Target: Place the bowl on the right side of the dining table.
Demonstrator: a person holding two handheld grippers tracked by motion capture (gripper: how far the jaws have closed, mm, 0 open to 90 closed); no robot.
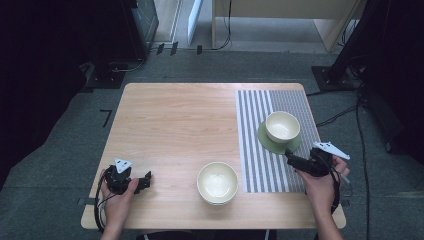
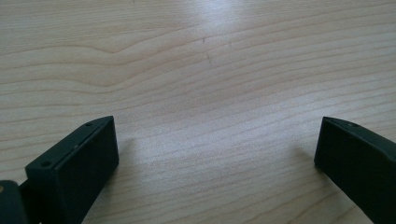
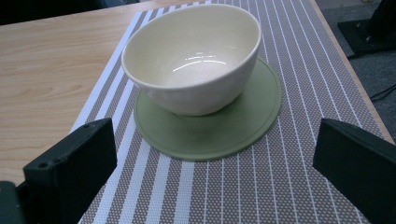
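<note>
Right claw [image 3: 215,154] agape, saucer [image 3: 233,130] partly bowl-hidden [image 3: 191,60]

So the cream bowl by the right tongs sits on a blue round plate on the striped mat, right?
Not quite: the cream ceramic bowl sits on a green round plate, not a blue one, as the right gripper view shows. It is indeed on the grey-and-white striped placemat, just ahead of the open right tongs.
</note>
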